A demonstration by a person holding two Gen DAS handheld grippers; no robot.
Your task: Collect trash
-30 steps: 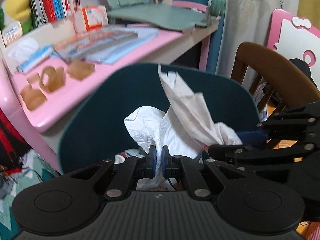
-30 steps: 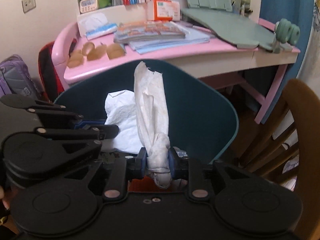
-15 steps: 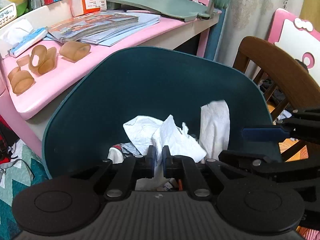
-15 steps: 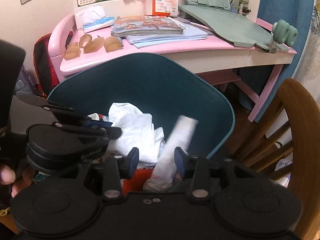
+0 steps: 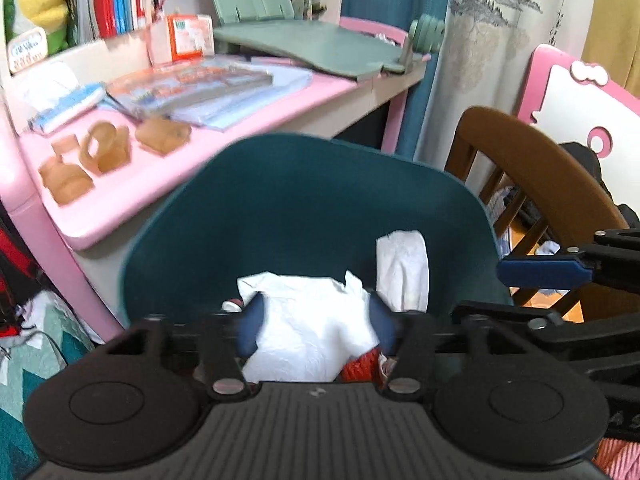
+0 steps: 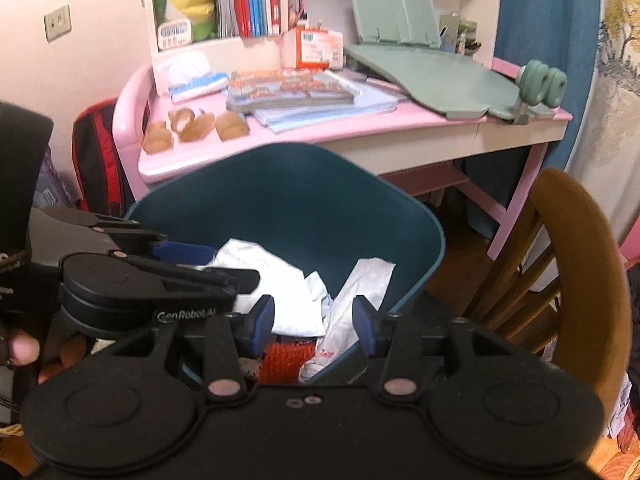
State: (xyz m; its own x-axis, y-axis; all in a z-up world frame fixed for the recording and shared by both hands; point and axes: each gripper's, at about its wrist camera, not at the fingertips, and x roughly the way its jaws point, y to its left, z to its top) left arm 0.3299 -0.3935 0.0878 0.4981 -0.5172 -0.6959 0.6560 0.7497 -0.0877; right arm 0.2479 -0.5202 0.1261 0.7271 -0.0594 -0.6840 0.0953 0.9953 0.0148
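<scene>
Behind stands a cluttered pink desk [image 5: 256,112]; from my left view, my left gripper [image 5: 316,330] is spread over the teal bin [image 5: 304,208], white tissues [image 5: 312,332] dropped inside. From my right view, my right gripper [image 6: 314,322] gapes empty above the same bin, clear of the trash

1 bin [image 6: 288,204], 2 tissues [image 6: 276,284] [image 6: 360,292], 3 amber pcs [image 6: 192,128], 1 chair [image 6: 576,240]

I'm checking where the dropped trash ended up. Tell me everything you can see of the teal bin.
The teal bin is a smooth, plastic-looking container with rounded corners and an open top, standing in front of the pink desk. Inside lie crumpled white tissues, one long tissue leaning against its wall, and something red-orange. Both grippers hover open above it.
</scene>
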